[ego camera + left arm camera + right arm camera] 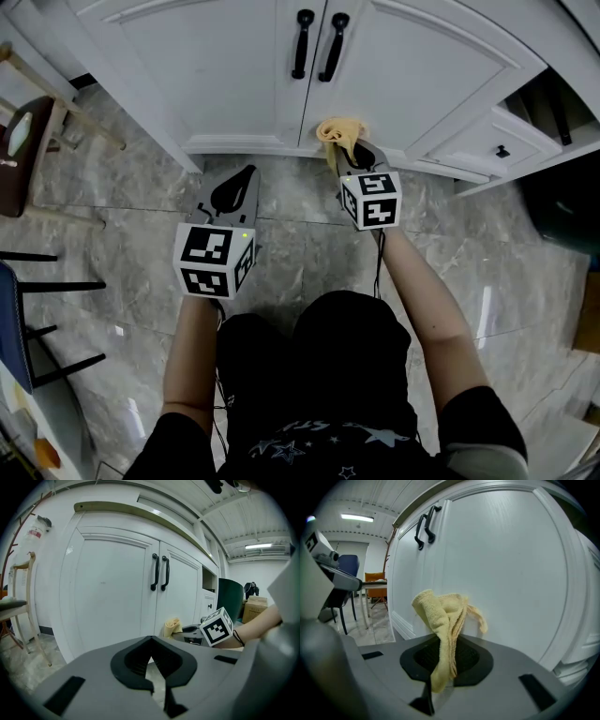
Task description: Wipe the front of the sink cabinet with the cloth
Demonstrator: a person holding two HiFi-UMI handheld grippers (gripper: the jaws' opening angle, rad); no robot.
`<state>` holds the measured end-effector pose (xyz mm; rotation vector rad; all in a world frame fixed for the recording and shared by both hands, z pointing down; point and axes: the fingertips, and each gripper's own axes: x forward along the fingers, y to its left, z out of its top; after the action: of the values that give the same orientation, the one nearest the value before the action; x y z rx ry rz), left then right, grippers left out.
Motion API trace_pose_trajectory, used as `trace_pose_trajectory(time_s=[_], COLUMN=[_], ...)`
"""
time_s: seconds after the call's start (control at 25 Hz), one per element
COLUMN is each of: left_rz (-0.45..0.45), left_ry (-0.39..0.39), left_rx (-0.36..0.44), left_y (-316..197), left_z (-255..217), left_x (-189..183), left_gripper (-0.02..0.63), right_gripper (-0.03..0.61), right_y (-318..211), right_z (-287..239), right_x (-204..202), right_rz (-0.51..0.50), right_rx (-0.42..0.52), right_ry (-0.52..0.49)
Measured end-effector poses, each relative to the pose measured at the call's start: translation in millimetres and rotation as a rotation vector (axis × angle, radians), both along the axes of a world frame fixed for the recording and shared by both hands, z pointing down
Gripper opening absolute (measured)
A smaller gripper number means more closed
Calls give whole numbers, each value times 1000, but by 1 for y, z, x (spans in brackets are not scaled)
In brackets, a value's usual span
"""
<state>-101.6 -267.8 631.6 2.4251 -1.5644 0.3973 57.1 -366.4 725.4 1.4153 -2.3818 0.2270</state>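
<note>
The white sink cabinet [216, 66] has two doors with black handles [302, 42]. My right gripper [354, 155] is shut on a crumpled yellow cloth [337, 131], which it holds against the bottom of the right door, close to the base moulding. In the right gripper view the cloth [443, 620] stands up out of the jaws with the door [501, 564] just behind it. My left gripper [239, 183] hangs lower and to the left over the floor, shut and empty, apart from the cabinet. From the left gripper view [151, 639] I see both doors [108, 597], the cloth [172, 626] and the right gripper's marker cube [216, 626].
A wooden chair [28, 141] stands at the left beside the cabinet, with black chair legs [56, 281] nearer me. To the right are a small drawer unit [497, 141] and a dark green bin [562, 206]. The floor [122, 225] is grey marble tile.
</note>
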Motion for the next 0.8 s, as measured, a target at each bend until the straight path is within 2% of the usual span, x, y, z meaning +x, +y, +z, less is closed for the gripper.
trace_pose_trajectory(time_s=[0.4,0.6,0.8], left_rz=[-8,-2,3], left_ry=[-54,-39,-28], left_rx=[-1,-4,-66], left_y=[19,42,61], left_z=[6,10,2], left_x=[37,48,40], left_gripper=[15,15,15], right_gripper=[63,63,63], right_y=[5,13,42], right_z=[22,27,16], right_x=[117,175,204], right_rz=[132,248,301], right_rx=[-5,-9,-60], right_ry=[40,44,81])
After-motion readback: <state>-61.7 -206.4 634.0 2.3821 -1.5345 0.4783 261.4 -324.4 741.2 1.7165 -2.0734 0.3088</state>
